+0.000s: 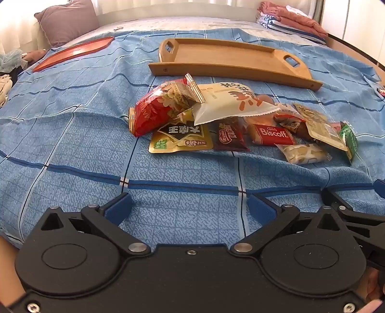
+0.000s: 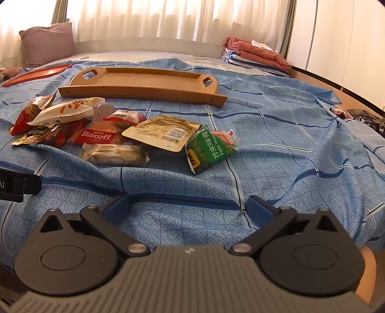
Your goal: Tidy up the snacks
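Observation:
A heap of snack packets lies on a blue checked bedcover [image 1: 72, 149]: a red bag [image 1: 158, 108], a white packet [image 1: 228, 101], a red Biscoff pack [image 1: 274, 134] [image 2: 96, 137], a gold pouch [image 1: 180, 142] and a green wasabi pea packet [image 2: 209, 149]. Behind the heap sits an empty wooden tray [image 1: 228, 57] [image 2: 149, 81] with handle holes. My left gripper [image 1: 190, 207] is open over bare cover in front of the heap, nothing between its blue pads. My right gripper [image 2: 190, 208] is open too, short of the green packet.
A flat red tray [image 1: 72, 53] [image 2: 36, 73] lies at the far left of the bed. A purple pillow [image 1: 67, 21] leans at the back left. Folded clothes and towels [image 2: 257, 57] are stacked at the back right. The bed's wooden edge [image 2: 336, 81] runs along the right.

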A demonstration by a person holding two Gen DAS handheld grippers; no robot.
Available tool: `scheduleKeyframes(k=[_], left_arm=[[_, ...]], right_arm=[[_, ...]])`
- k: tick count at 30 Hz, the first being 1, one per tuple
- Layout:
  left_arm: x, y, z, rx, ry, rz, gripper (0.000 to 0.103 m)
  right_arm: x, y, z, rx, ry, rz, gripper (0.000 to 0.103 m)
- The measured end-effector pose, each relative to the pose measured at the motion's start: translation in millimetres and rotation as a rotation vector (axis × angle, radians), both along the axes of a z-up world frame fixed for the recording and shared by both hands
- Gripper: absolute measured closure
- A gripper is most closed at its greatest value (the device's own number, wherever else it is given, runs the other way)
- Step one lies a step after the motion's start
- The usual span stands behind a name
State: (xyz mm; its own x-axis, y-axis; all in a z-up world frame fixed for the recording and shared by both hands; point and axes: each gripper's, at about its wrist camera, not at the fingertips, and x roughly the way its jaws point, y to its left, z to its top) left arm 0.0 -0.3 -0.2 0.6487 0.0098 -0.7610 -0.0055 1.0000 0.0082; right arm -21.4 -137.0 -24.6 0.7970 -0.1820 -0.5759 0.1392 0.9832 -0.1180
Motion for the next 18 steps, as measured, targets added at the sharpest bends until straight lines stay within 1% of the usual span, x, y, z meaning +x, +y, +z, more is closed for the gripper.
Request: scheduleKeyframes(k=[7, 8, 18], left_arm=[[0.4, 0.1, 0.1, -0.002, 0.001, 0.0, 0.0], [-0.7, 3.6, 1.1, -0.005, 0.003, 0.0, 0.0], [0.5, 3.9, 0.3, -0.006, 0.006, 0.0, 0.0]], right_arm=[[-4.2, 0.6, -1.7, -0.001, -0.01, -0.002, 0.0], [0.1, 0.5, 0.0, -0.004, 0.006, 0.001, 0.0], [0.9, 0.6, 0.1, -0.003, 0.006, 0.0, 0.0]])
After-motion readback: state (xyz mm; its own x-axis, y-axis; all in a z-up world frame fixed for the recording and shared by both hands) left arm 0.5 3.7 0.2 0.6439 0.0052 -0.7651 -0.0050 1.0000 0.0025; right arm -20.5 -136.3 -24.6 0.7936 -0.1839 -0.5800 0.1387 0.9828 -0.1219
